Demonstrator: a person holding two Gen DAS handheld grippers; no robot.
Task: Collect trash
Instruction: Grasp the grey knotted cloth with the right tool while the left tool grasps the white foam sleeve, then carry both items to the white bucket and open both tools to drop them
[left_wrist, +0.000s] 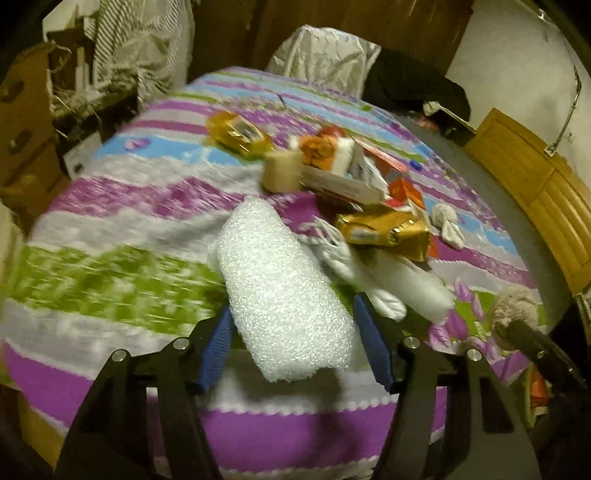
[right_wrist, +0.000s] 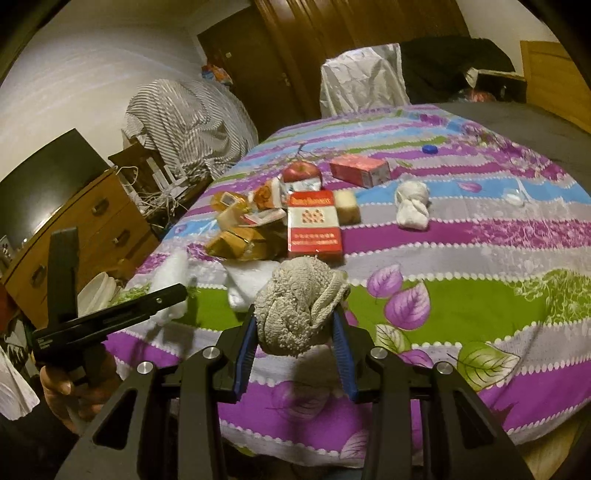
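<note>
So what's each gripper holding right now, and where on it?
The left gripper clamps a white foam sheet across its near end. The right gripper pinches a balled grey knit cloth at its sides.

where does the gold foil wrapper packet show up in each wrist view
Left wrist: the crumpled gold foil wrapper packet lies right of centre, beyond the white foam sheet.
Right wrist: it lies left of centre, left of the red and white carton.
Shared landmark: the small beige block.
</note>
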